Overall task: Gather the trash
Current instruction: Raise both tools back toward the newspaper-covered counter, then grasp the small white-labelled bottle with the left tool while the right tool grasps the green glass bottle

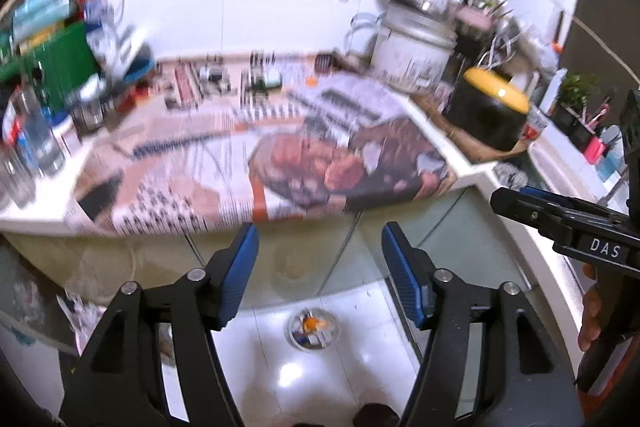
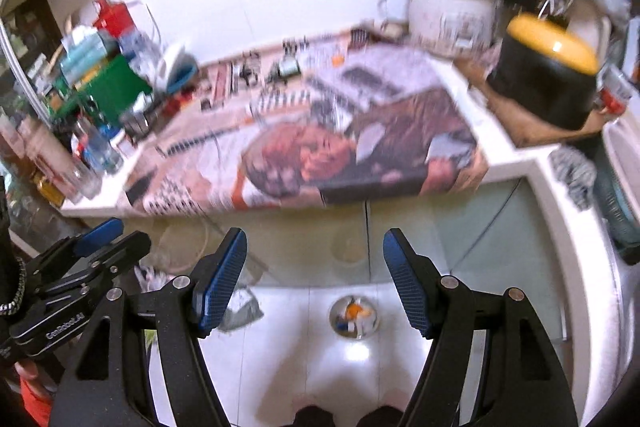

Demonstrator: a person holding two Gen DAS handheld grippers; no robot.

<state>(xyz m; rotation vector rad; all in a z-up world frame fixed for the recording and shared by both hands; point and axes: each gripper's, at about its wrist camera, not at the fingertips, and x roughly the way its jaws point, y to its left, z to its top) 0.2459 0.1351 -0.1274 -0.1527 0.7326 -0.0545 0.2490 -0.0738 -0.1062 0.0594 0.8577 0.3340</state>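
Both claws, left and right, stand apart, empty, above bin. Next: locate trash on worktop.

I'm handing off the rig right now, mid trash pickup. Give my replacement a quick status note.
Left claw: open, empty.
Right claw: open, empty.
Both are above the counter edge, angled down.
Small bin stands on the white floor below, already holding scraps, one orange.
Newspaper covers the counter; frames too blurred to spot loose trash on it.
Left: find remaining trash and drop it into the bin.
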